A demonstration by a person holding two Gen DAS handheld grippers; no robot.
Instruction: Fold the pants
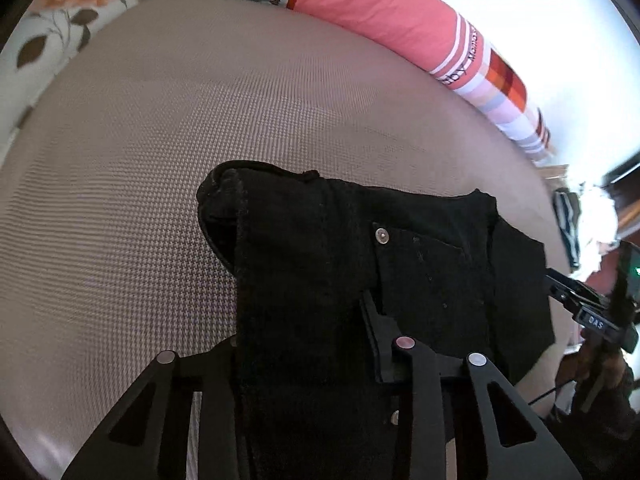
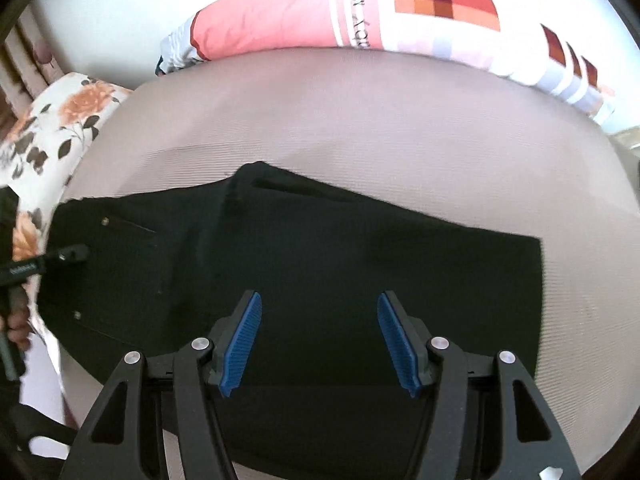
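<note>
Black pants (image 2: 320, 264) lie flat across the beige bed sheet (image 2: 360, 112), folded lengthwise, waist end to the left with a pocket rivet (image 2: 105, 221). In the left wrist view the pants (image 1: 320, 264) drape over my left gripper (image 1: 316, 320); its fingers are mostly hidden by the cloth, and it holds the waist part. My left gripper also shows in the right wrist view (image 2: 66, 257) at the waist edge. My right gripper (image 2: 320, 304) is open, blue pads (image 2: 244, 340) wide apart, hovering over the leg part. It shows at the right edge of the left wrist view (image 1: 580, 300).
A pink striped pillow (image 2: 280, 16) lies along the far edge of the bed. A floral pillow (image 2: 68, 116) lies at the left. The sheet also shows in the left wrist view (image 1: 160, 140), with the pink pillow (image 1: 380, 12) behind it.
</note>
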